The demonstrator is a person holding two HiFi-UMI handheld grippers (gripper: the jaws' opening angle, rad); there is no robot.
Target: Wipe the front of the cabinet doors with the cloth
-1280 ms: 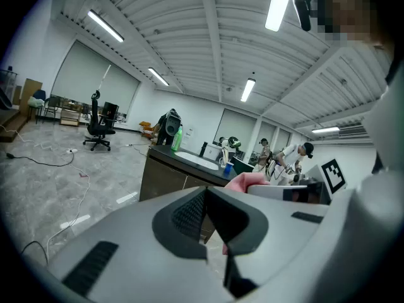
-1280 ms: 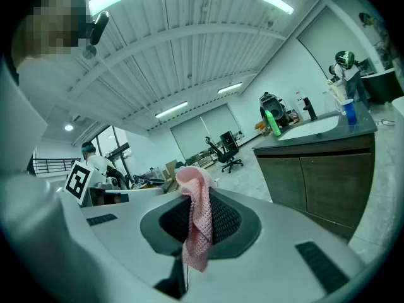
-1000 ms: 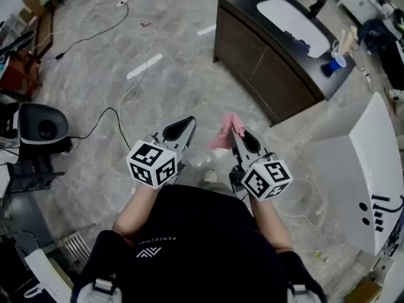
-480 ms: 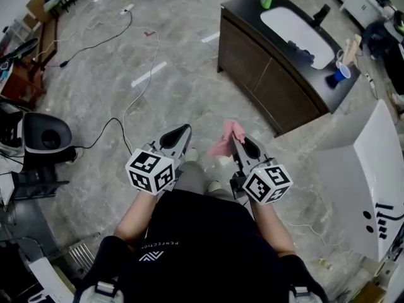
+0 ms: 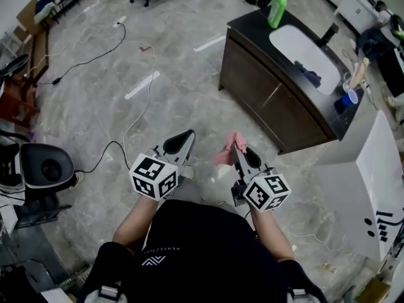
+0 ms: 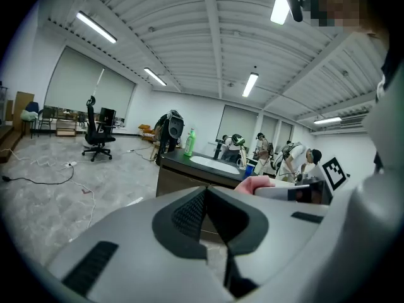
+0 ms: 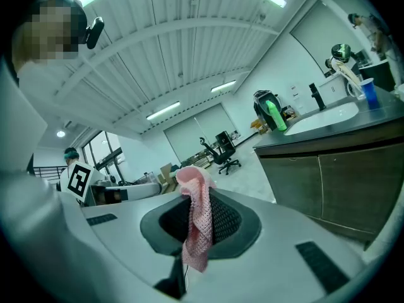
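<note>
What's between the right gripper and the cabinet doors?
Only bare grey floor, as the head view shows. The right gripper, shut on the pink cloth, is well apart from the cabinet doors.

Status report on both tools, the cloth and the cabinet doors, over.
Left tool shut, empty. Right tool shut on pink cloth. Cabinet doors ahead, not yet touched. Nothing seen between.

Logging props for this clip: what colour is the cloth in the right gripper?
Pink, open-weave cloth, pinched in the right gripper; clearest in the right gripper view.
</note>
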